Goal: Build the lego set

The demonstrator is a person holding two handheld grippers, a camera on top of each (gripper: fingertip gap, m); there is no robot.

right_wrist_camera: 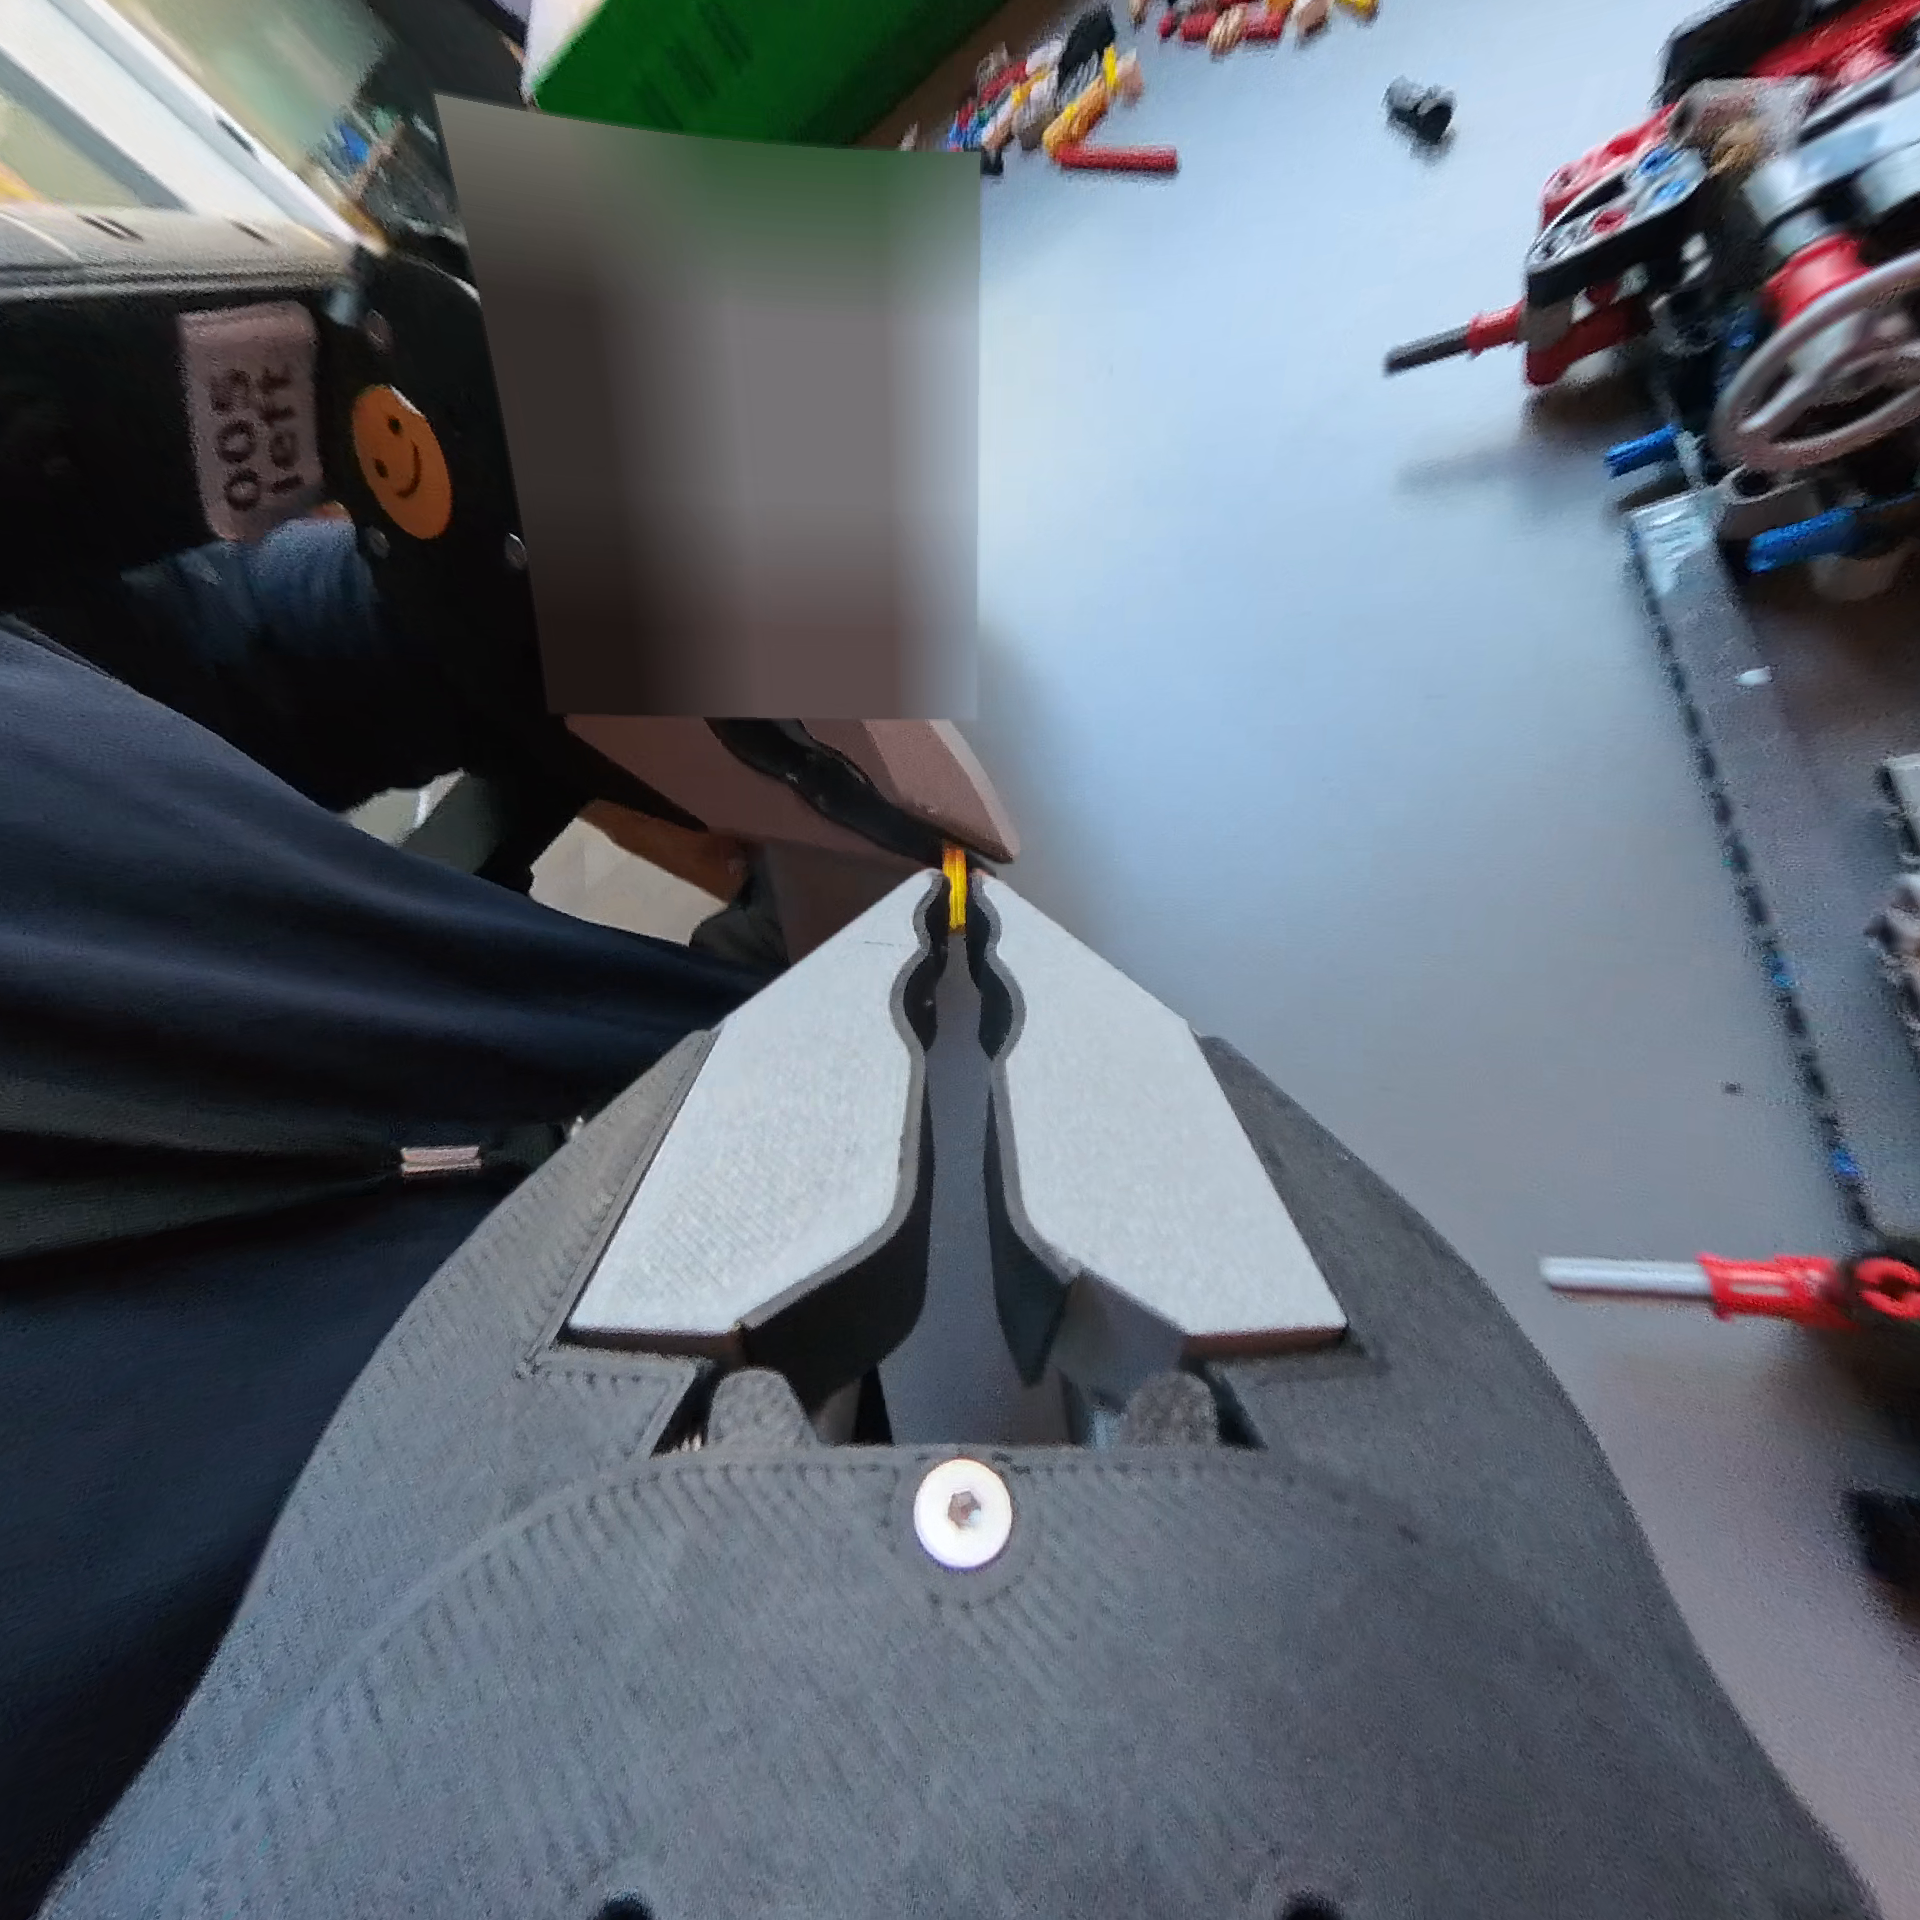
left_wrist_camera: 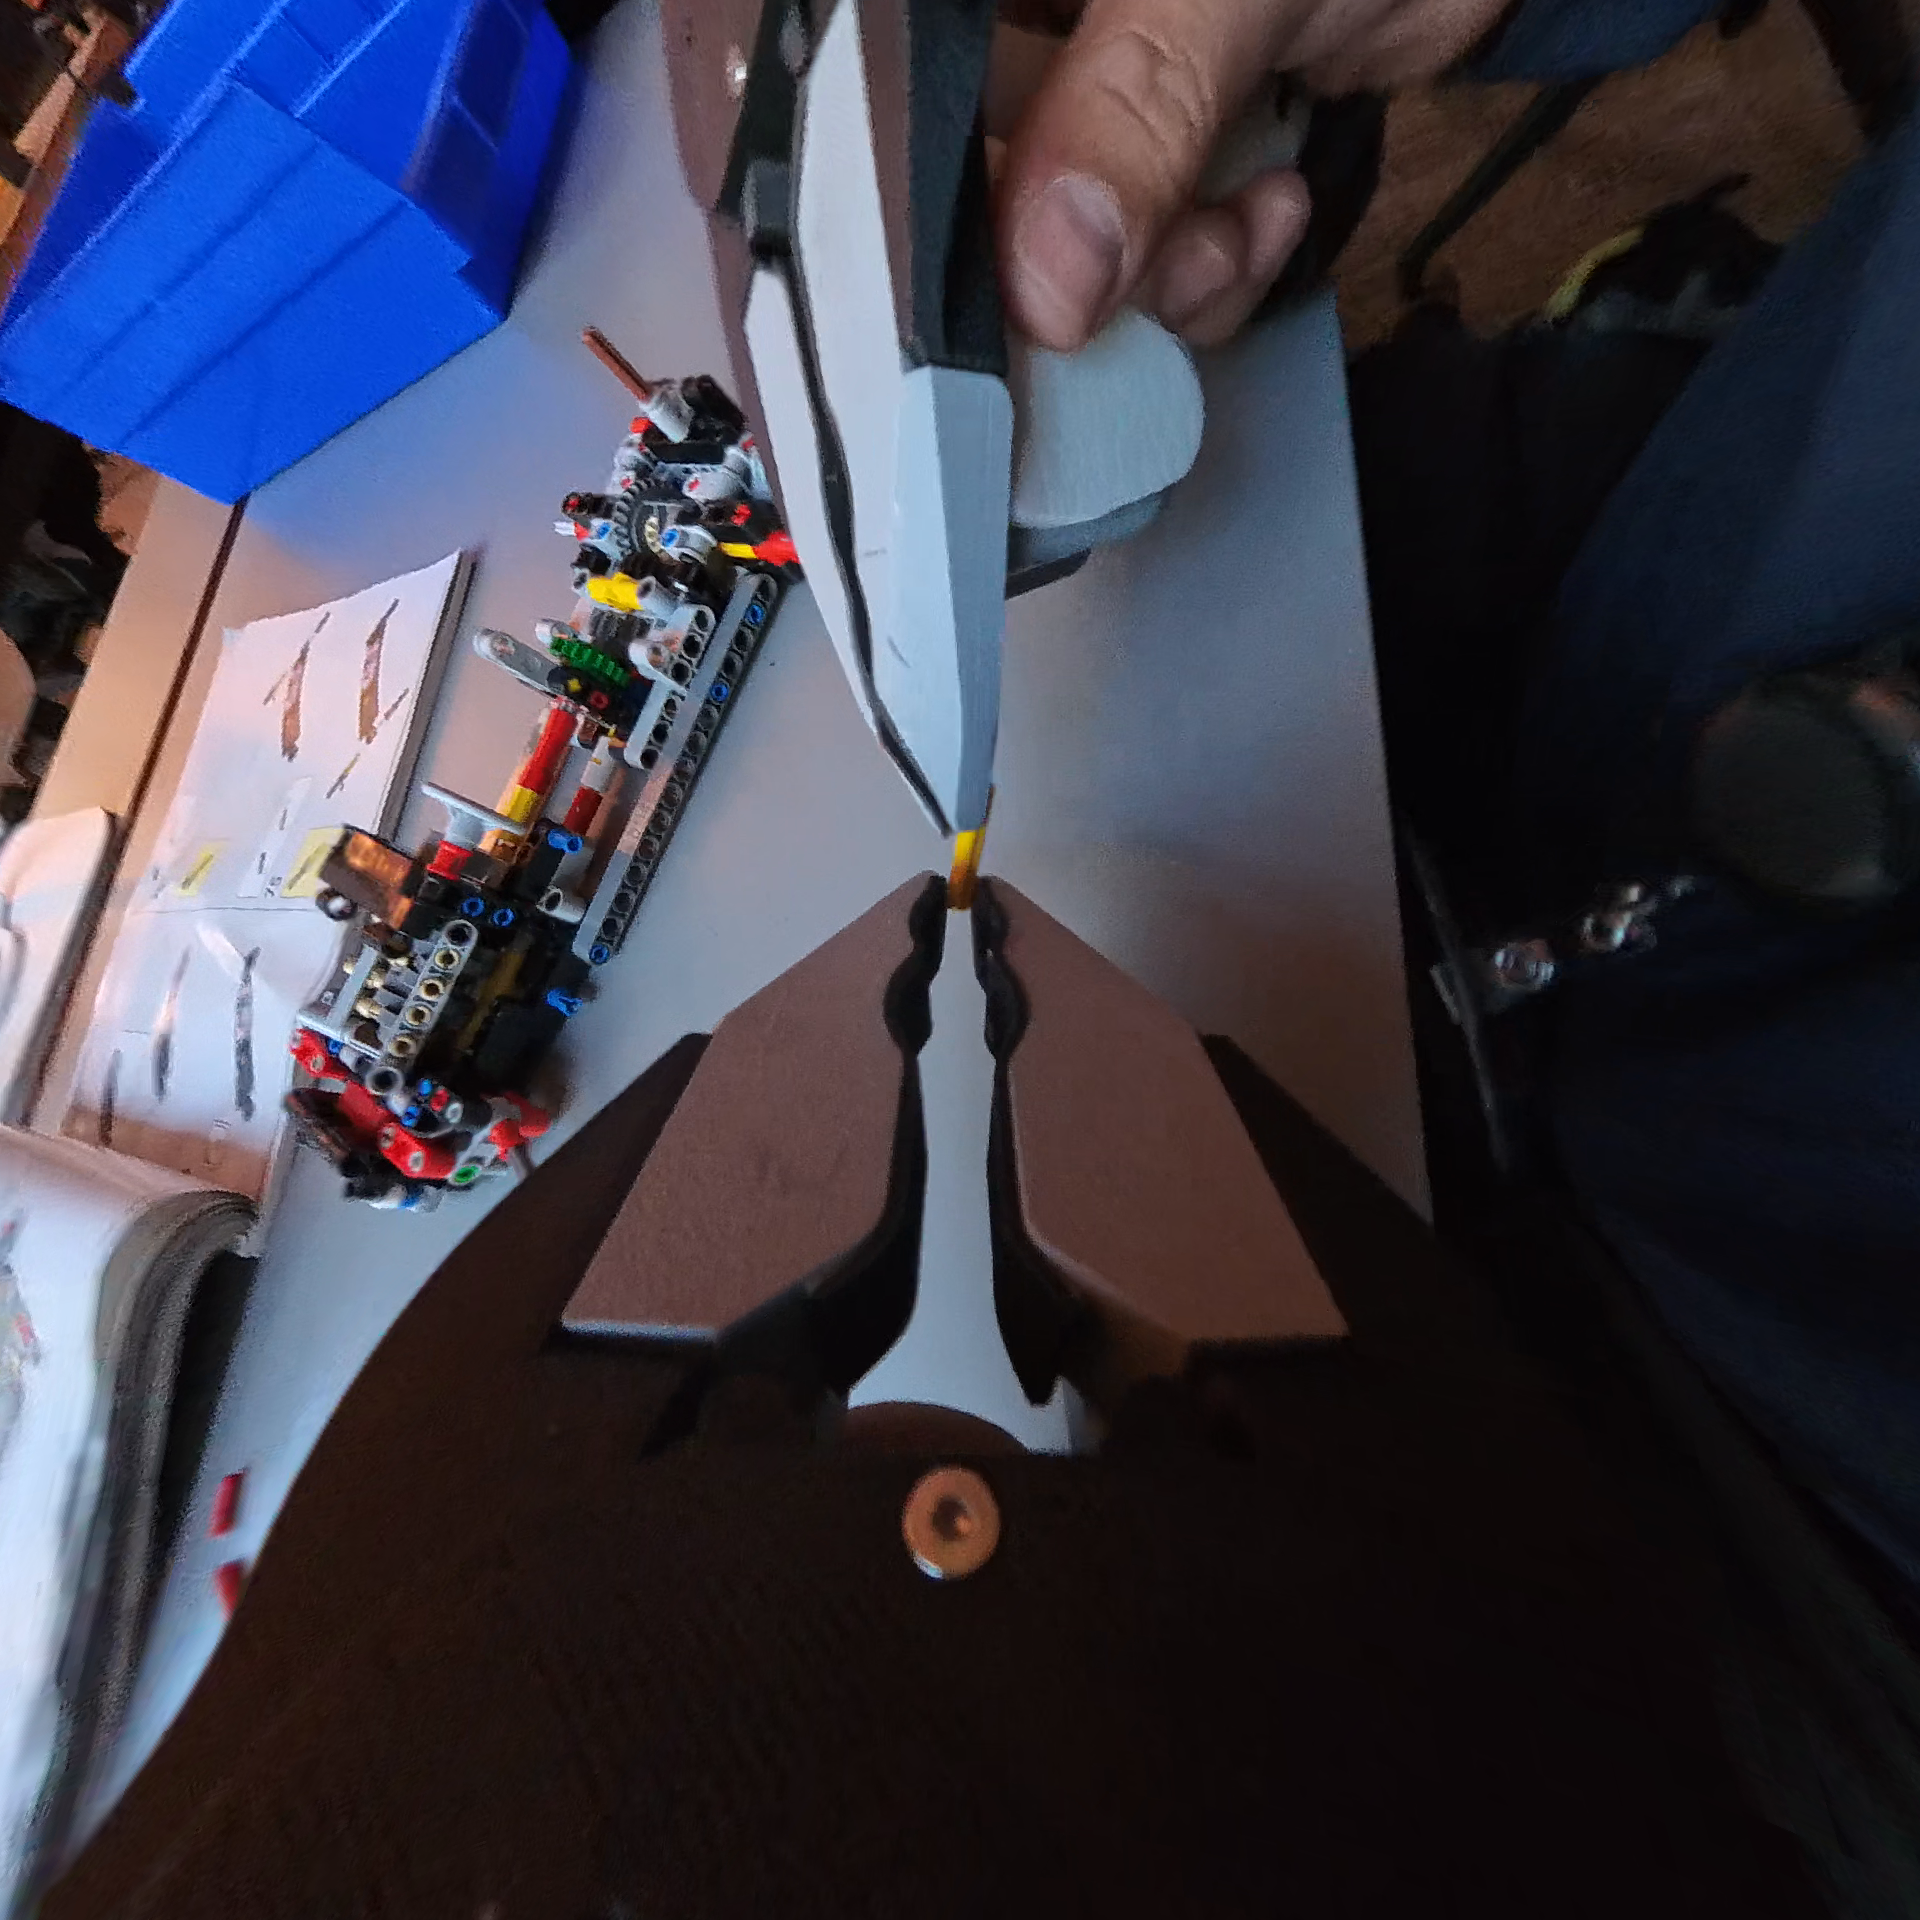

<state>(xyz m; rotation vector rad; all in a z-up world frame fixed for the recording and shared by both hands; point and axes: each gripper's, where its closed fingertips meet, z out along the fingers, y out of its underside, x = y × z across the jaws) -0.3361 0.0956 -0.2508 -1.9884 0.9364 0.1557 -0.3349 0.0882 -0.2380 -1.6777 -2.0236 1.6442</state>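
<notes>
- Where the left wrist view looks down on a pale grey table (left_wrist_camera: 1195, 727), a long model built of many-coloured toy bricks (left_wrist_camera: 582, 790) lies to the left, well apart from the tools.
- Beside that model lies an open instruction booklet (left_wrist_camera: 270, 790), with blue plastic bins (left_wrist_camera: 270, 208) farther back at the table's corner.
- At the middle, the left gripper (left_wrist_camera: 961, 894), with brown fingers, is clenched on one end of a small yellow-orange piece (left_wrist_camera: 964, 868), both tips pressing it.
- From above, the right gripper (left_wrist_camera: 971, 821), grey-white and held by a person's hand (left_wrist_camera: 1122, 177), meets the same piece at its other end.
- Across the right wrist view, a dark sleeve (right_wrist_camera: 312, 935) fills the left side, and a blurred patch hides part of the other tool.
- Loose bricks (right_wrist_camera: 1081, 94) lie far off, and the brick model (right_wrist_camera: 1745, 291) sits at the right edge.
- Centrally, the right gripper (right_wrist_camera: 954, 899) pinches the yellow-orange piece (right_wrist_camera: 954, 894) between its grey tips.
- Just above, the brown tips of the left gripper (right_wrist_camera: 961, 847) clamp the piece's far end, so both tools touch it above the bare table (right_wrist_camera: 1299, 727).
</notes>
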